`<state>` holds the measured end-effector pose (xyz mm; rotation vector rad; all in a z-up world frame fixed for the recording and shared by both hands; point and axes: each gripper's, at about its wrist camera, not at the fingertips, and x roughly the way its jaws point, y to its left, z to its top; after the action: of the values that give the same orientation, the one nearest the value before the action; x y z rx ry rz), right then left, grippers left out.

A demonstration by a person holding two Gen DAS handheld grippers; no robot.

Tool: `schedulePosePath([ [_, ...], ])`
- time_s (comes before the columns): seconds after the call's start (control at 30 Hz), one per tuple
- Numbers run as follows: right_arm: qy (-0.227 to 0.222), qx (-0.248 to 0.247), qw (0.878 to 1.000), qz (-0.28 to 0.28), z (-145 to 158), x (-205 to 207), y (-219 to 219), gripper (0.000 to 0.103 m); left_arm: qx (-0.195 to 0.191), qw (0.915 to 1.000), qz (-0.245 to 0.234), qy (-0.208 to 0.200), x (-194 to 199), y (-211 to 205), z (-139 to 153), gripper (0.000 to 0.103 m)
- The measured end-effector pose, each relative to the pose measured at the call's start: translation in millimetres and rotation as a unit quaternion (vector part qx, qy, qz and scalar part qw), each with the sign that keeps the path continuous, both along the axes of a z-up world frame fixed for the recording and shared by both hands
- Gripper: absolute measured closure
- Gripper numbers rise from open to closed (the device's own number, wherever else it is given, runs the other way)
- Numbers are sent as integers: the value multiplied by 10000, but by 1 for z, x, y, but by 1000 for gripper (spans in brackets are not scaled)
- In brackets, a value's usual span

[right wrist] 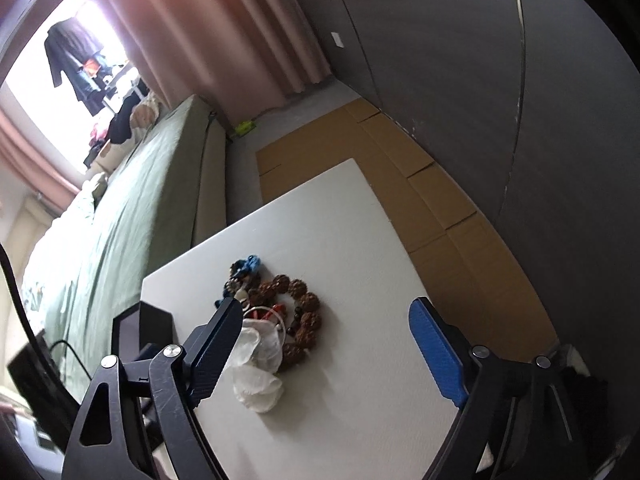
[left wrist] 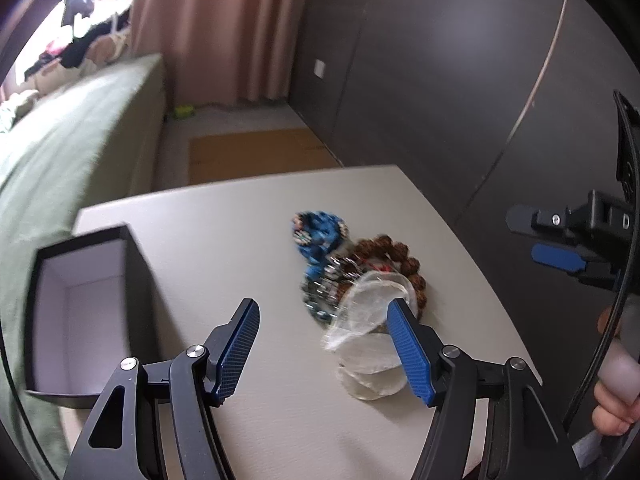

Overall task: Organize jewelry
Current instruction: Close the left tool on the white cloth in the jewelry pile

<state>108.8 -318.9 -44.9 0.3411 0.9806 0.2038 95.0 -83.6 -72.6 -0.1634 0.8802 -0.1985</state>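
Blue textured pads on black angular arms fill the bottom of both views. Left hand-held gripper (left wrist: pixel 324 344) has its jaws spread fairly wide with nothing pinched, and its right pad sits just in front of the crinkly clear plastic bags (left wrist: pixel 370 344), overlapping them in view, though contact can't be told. Right hand-held gripper (right wrist: pixel 326 354) is spread even wider, also empty, with the same filmy bags and the jewelry pile showing in the gap between its fingers. That jewelry sits in a loose heap near the middle of the matte off-white desk (left wrist: pixel 224 240): a bracelet of chunky, knobbly brown beads (left wrist: pixel 404 260) curled in a ring, a blue braided cord piece (left wrist: pixel 320 232) next to it, and some small silvery metal bits tangled where they meet, too blurry to sort out. At the desk's left edge stands an open black box (left wrist: pixel 86 316), square with a pale smooth lining, and no jewelry shows inside. Beyond the desk are a green-covered bed (right wrist: pixel 132 200), pink pleated curtains (right wrist: pixel 224 36), and flattened cardboard (right wrist: pixel 424 196) on the floor.
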Motion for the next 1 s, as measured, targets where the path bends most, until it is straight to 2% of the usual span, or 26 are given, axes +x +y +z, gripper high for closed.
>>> schedulePosePath([
  [0.1,94,44,9999,-68,-4,4,-4,17,-27,9999,-31,144,5,-6,-9,36],
  [0.17,125,79,9998,-104,-6,6,-7,17,-141,9995,-98,276,9,-9,-16,45],
  [0.27,159,126,9997,-128,-7,7,-9,17,-77,9991,-59,403,10,-12,-24,51],
  [0.33,176,133,9997,-111,-8,8,-8,17,-119,9988,-72,468,10,-12,-28,72],
  [0.37,176,122,9997,-100,-9,8,-8,17,-142,9987,-72,491,11,-12,-29,86],
  [0.43,186,88,9998,-71,-9,7,-5,17,-150,9987,-2,484,10,-9,-29,100],
  [0.63,193,7,9998,31,-11,4,5,17,-656,9976,226,30,-2,14,-2,102],
  [0.8,180,-31,9996,195,-12,2,19,17,-812,9956,417,-206,-11,33,14,103],
  [0.87,186,-8,9994,276,-14,2,25,21,-829,9947,501,-340,-15,41,22,103],
  [0.93,244,61,9990,381,-17,3,32,33,-861,9937,565,-444,-15,47,27,103],
  [1.0,320,167,9981,498,-21,4,40,37,-920,9924,639,-515,-13,53,30,103],
])
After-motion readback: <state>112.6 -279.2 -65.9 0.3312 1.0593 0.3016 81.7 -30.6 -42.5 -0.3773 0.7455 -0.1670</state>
